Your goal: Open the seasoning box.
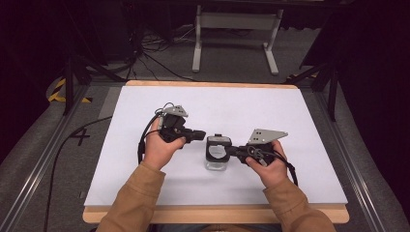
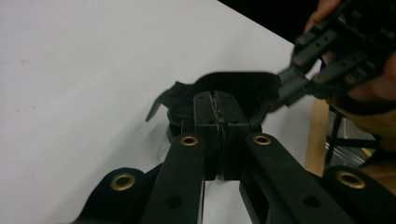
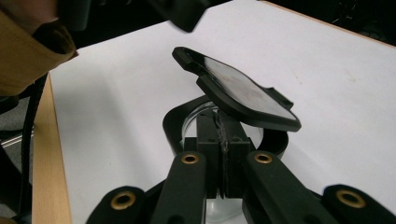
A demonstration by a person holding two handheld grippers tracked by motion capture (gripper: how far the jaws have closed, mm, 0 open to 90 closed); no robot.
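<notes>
Two grippers meet over a clear jar with a black flip lid, near the middle of the tabletop (image 1: 300, 125).

Nearest the front edge, the right gripper (image 1: 235, 151) reaches in from the right; its jaws are clenched at the jar's (image 1: 217, 162) black rim, though what they pinch cannot be told. The lid (image 3: 238, 88) stands tilted open above the jar. Beyond it, the left gripper (image 1: 199, 136) points in from the left, jaws pressed together just beside the lid.

You get one overhead cam looking forward and down at the table (image 1: 309, 145); both gripper cams sit close, sharing the black-lidded jar (image 1: 217, 153).
</notes>
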